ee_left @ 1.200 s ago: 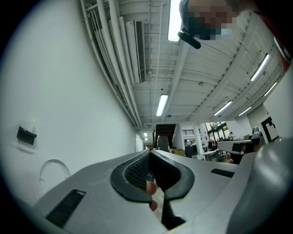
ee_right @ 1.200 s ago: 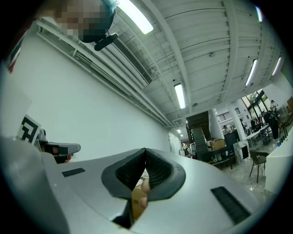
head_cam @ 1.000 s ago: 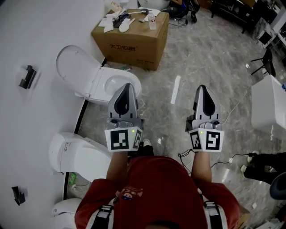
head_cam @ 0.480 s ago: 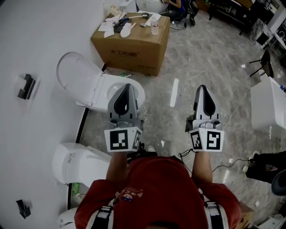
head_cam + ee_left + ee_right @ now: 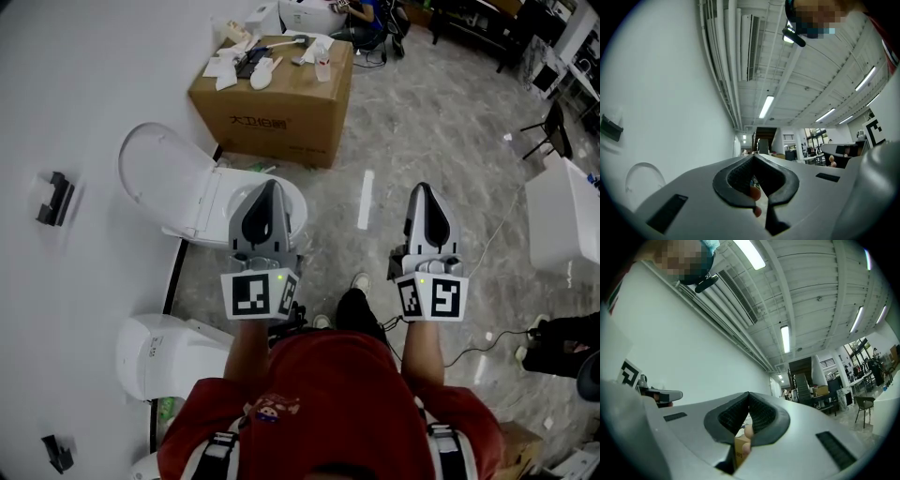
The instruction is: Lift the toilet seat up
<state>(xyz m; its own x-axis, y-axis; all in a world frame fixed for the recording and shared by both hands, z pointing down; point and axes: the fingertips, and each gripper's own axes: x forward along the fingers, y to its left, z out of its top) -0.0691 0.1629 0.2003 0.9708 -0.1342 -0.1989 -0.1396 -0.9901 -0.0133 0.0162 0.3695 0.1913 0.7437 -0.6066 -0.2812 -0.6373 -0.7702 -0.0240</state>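
A white toilet stands against the left wall in the head view. Its lid is tipped back to the wall, and the white ring round the bowl lies flat. My left gripper is shut with nothing in it; its tip overlaps the bowl and hides part of the ring. My right gripper is shut and empty over bare floor to the right. In the left gripper view the left gripper points at the wall, with the lid's curve low at the left. The right gripper points across the hall.
A second toilet with its lid down stands nearer me at the left. A cardboard box with small items on top stands beyond the toilet. A white cabinet is at the right. A white strip lies on the marble floor.
The toilets and the floor have slid down the head view, so I have come closer to the open toilet. A shoe now shows between my arms. Both grippers stay shut.
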